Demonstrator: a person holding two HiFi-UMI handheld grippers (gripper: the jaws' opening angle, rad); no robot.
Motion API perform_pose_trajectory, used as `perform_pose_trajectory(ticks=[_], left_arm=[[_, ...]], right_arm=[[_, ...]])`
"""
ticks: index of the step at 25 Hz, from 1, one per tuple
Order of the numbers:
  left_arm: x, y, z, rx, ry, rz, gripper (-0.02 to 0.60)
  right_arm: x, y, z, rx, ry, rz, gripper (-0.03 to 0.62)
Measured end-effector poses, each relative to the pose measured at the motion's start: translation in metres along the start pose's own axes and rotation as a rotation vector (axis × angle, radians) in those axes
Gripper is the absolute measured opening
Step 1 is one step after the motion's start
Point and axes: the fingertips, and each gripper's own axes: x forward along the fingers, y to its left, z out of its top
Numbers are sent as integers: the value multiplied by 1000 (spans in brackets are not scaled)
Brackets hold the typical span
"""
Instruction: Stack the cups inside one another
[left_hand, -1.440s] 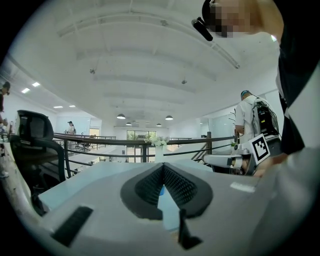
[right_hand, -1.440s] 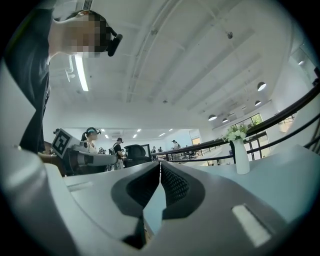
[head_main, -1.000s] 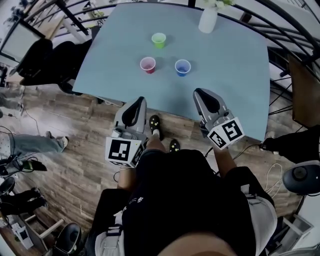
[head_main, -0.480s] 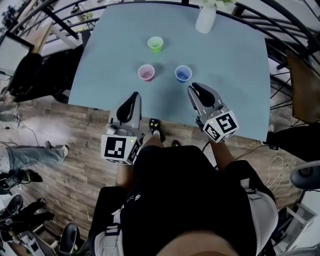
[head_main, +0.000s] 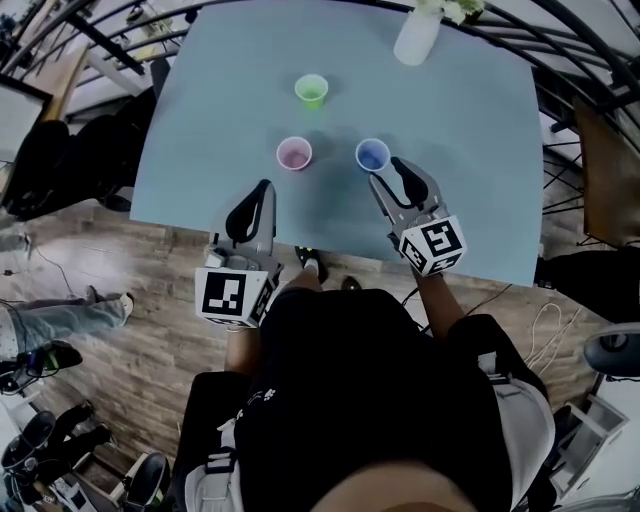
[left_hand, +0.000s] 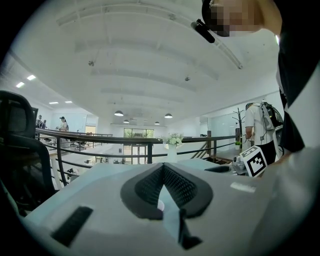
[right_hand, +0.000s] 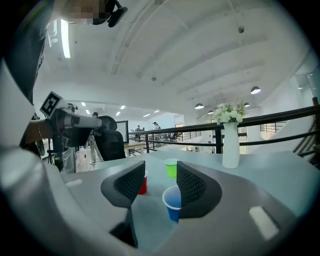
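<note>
Three small cups stand upright on the pale blue table (head_main: 470, 150): a green cup (head_main: 312, 90) farthest, a red cup (head_main: 294, 154) at the left and a blue cup (head_main: 372, 155) at the right. My right gripper (head_main: 388, 172) is open; its jaws have just been opening. The blue cup (right_hand: 172, 202) stands just ahead of its fingertips, its right side hidden behind one finger (right_hand: 192, 187), and no pad presses on it. Beyond are the red cup (right_hand: 143, 185) and green cup (right_hand: 171, 167). My left gripper (head_main: 261, 190) hovers short of the red cup, its pads (left_hand: 172, 185) meeting at the tip, holding nothing.
A white vase (head_main: 417, 35) with flowers stands at the table's far edge, right of the cups. A black railing (right_hand: 280, 117) runs behind the table. The table's near edge lies under both grippers. Chairs and other people are on the wooden floor (head_main: 130, 290) at the left.
Both grippers have moved forward over the table's near edge toward the cups. The right gripper's jaws have gone from shut to open, close behind the blue cup.
</note>
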Motion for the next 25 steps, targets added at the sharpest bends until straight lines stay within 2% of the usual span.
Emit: perform_pose_trajectory(ticks=[15, 25], left_arm=[[12, 31, -5, -5, 16, -2, -15], [8, 49, -3, -3, 18, 29, -15]], right_arm=[[46, -22, -52, -32, 166, -66, 330], [61, -34, -79, -27, 250, -91, 357]])
